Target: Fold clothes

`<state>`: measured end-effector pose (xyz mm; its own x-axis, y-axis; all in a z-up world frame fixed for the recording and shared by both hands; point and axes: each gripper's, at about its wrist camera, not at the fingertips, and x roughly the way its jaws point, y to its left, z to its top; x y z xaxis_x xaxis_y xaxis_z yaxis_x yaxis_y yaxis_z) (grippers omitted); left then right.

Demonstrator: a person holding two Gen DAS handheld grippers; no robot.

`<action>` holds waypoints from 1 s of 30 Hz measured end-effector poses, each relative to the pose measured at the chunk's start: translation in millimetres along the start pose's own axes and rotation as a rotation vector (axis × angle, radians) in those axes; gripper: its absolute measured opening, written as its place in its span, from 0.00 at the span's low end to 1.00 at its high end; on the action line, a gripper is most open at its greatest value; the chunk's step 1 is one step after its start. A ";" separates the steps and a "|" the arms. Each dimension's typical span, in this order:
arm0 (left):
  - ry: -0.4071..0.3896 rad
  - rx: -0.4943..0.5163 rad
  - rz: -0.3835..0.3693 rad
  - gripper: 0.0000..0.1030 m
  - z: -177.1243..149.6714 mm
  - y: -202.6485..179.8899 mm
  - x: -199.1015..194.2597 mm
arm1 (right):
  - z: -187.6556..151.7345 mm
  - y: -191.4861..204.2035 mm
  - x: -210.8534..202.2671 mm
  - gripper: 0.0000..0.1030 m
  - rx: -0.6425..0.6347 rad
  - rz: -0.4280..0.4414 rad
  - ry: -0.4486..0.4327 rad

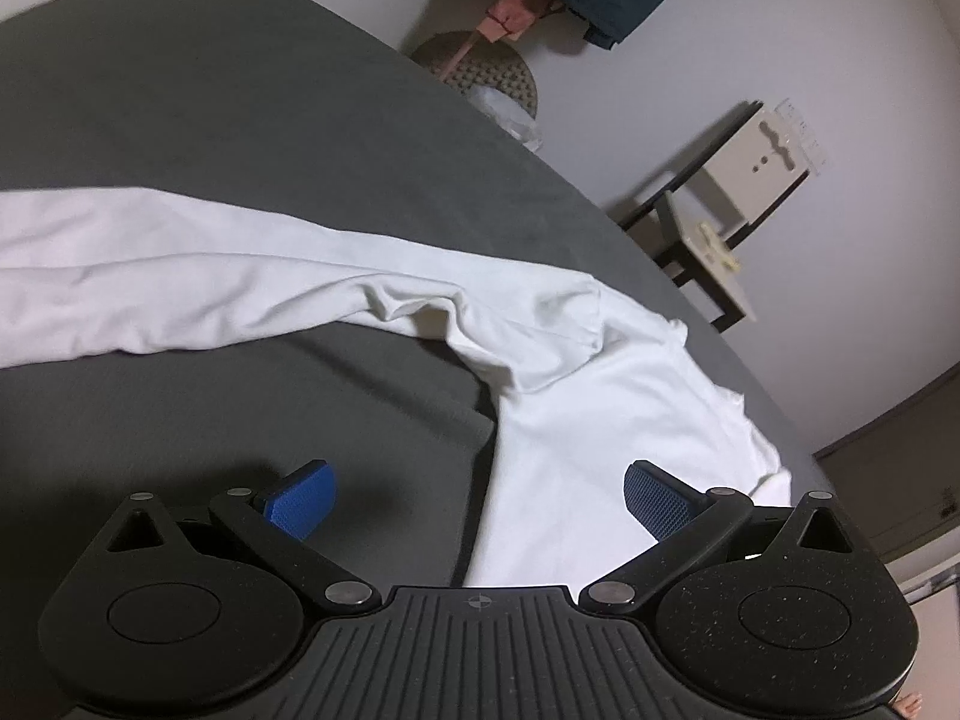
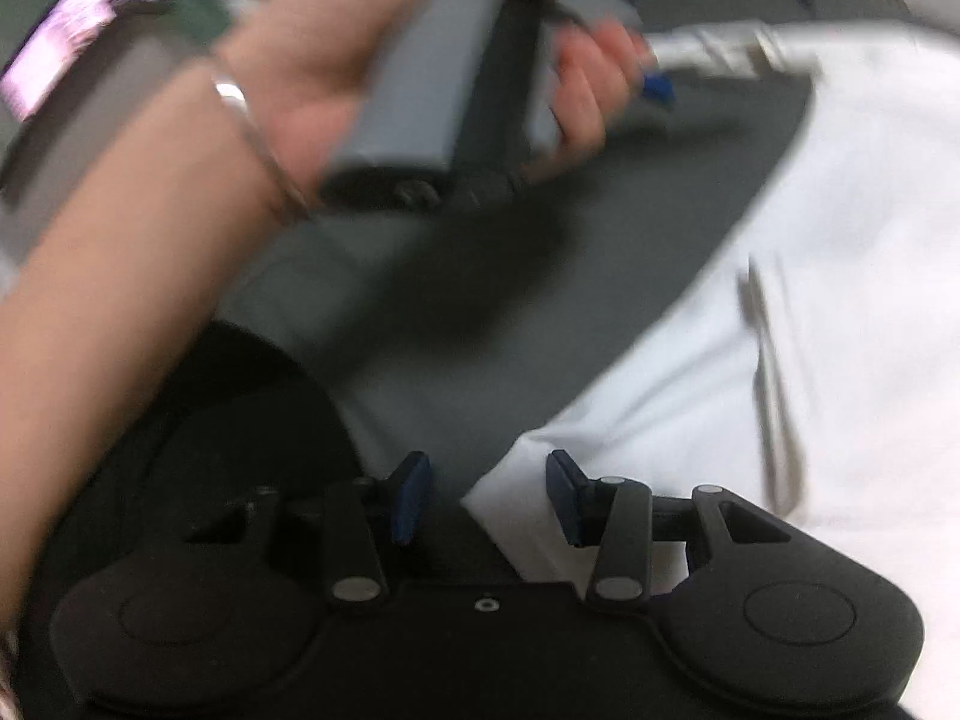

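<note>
white shirt btwn open left gripper pads

Left gripper: black speckled body, ribbed centre plate, silver pivot screws, blue textured pads. Left hand: bare skin, thin silver bracelet.

One white garment lies on one grey bed. Two grippers show, left and right, each with two blue pads. One hand wears one bracelet. One stool, one shelf.
</note>
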<state>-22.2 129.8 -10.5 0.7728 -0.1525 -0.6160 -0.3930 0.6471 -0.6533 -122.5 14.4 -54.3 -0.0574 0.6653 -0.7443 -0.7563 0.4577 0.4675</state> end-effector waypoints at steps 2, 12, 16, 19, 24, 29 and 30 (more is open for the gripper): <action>0.021 -0.021 -0.067 1.00 0.4 3.5 6.5 | -1.3 -7.3 0.0 0.43 0.067 0.039 -0.005; 0.132 0.192 -0.245 1.00 -26.8 -43.9 31.0 | -57.2 -101.0 -127.4 0.57 0.265 -0.303 -0.233; 0.202 0.197 -0.302 1.00 -45.7 -63.6 44.5 | -89.2 -156.8 -195.5 0.55 0.321 -0.653 -0.359; 0.256 0.202 -0.308 1.00 -63.6 -72.4 56.1 | -109.9 -198.0 -242.1 0.54 0.351 -0.900 -0.443; 0.308 0.286 -0.285 1.00 -89.7 -88.2 69.3 | -85.2 -254.0 -236.4 0.53 0.250 -1.005 -0.423; 0.332 0.320 -0.311 1.00 -87.9 -90.8 74.3 | -61.4 -278.0 -226.1 0.50 0.233 -1.008 -0.377; 0.339 0.313 -0.320 1.00 -86.9 -88.5 76.3 | -58.3 -281.8 -221.9 0.50 0.227 -1.030 -0.364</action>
<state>28.3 -4.0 -37.9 0.6052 -0.5759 -0.5496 0.0408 0.7120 -0.7010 65.3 -296.6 -48.7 0.7512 0.0219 -0.6598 -0.1934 0.9629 -0.1883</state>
